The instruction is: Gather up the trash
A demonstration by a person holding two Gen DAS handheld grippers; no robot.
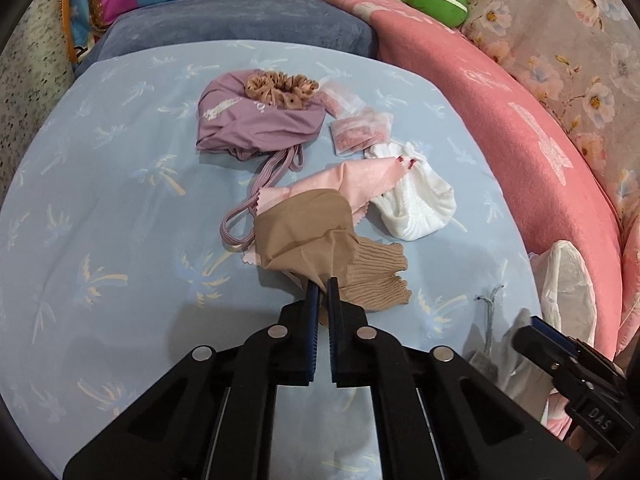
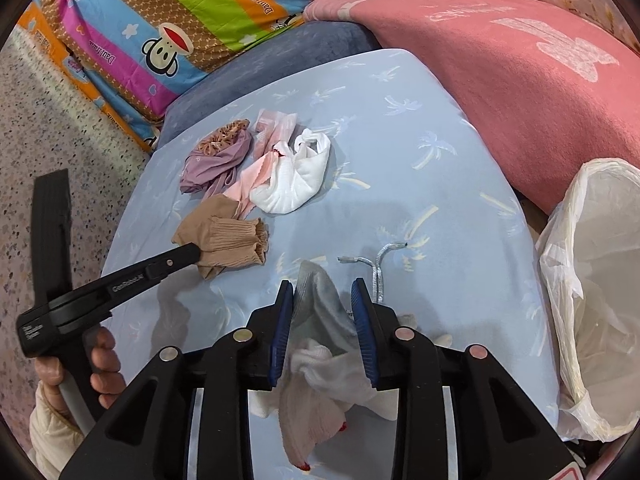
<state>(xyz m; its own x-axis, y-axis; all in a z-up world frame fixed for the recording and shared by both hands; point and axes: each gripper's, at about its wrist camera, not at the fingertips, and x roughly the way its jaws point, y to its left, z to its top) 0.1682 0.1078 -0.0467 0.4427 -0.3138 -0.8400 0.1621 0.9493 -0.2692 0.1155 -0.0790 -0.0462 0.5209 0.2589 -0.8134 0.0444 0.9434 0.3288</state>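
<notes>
My left gripper point(image 1: 323, 284) is shut on the edge of a tan nylon stocking point(image 1: 312, 236) with a ribbed cuff, which lies on the light blue sheet point(image 1: 120, 200). The right wrist view shows the same gripper point(image 2: 196, 254) reaching in from the left onto the stocking point(image 2: 224, 236). My right gripper point(image 2: 324, 288) holds a bunched grey and white sock point(image 2: 320, 320) between its blue pads, low over the sheet. A white bin bag point(image 2: 592, 280) stands open at the right edge of the bed. Beyond the stocking lie a white sock point(image 1: 416, 204), pink cloth point(image 1: 340, 184) and pink packets point(image 1: 356, 128).
A purple garment point(image 1: 256, 120) with a spotted scrunchie point(image 1: 280, 88) on it lies further back. A grey cord point(image 2: 378, 268) rests just past the right fingers. A pink blanket point(image 1: 520, 140) borders the right side, bright pillows point(image 2: 180, 20) the back. A hand point(image 2: 100, 364) holds the left gripper's handle.
</notes>
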